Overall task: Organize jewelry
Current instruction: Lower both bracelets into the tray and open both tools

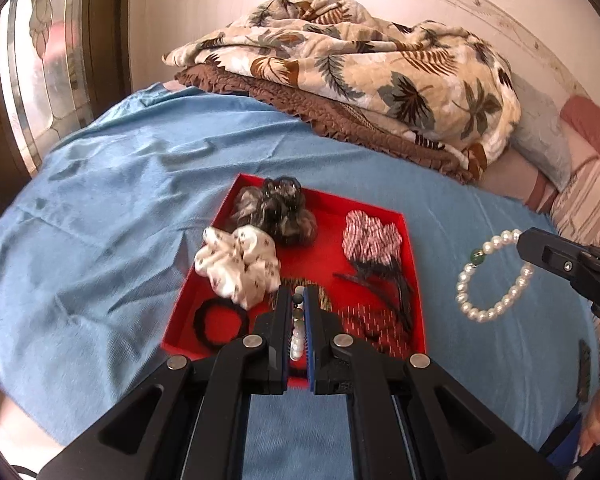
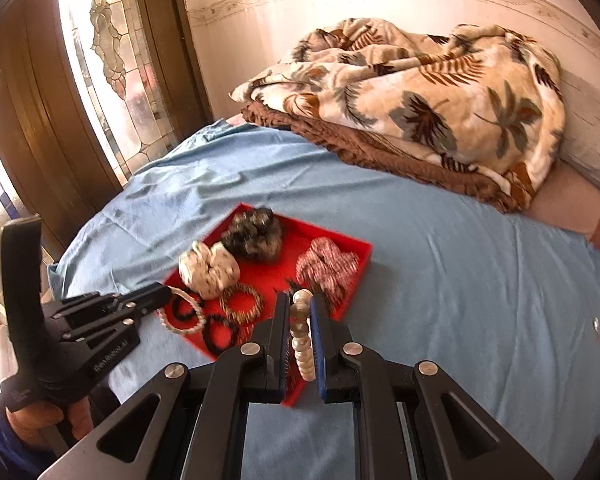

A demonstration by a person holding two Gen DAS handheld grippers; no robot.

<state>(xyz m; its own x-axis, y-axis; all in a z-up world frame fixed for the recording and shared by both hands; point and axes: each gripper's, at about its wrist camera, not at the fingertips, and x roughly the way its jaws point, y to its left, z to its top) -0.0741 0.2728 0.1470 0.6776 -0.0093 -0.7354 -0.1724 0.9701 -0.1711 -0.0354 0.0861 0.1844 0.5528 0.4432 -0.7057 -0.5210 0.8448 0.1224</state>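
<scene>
- L gripper (image 1: 299, 300): jaws clamped on a bead bracelet (image 1: 297, 344), pinched on one side so the rest of the loop hung free. It hung over the near end of the tray (image 1: 320, 252), prob. for a straight drop in.
- R gripper (image 2: 300, 304): jaws nearly together, gripping a 2nd bracelet (image 1: 461, 286) at one spot on its ring. It hung over the sheet (image 1: 120, 220), just right of the tray and not yet over it.
- Both bracelets were off the bed and neither was in the tray yet.
- Bracelets: round glossy white pearls on a string. The R one had a green bead, the L one a few darker beads. Smooth and hard, so likely to slip unless gripped firmly.
- Tray: shallow, square, bright red w/ a low rim, flat on the soft bed.
- In the tray: a white floral scrunchie (image 1: 238, 266), a grey-black one (image 1: 278, 212) and a red-white striped one (image 1: 370, 238), all puffy gathered cloth. Thin black hair ties (image 1: 220, 322) lay at the near end, so free floor was scarce there.
- Sheet: light blue, wrinkled. A plush leaf-print blanket (image 1: 360, 60) was heaped at the far side, well apart.
</scene>
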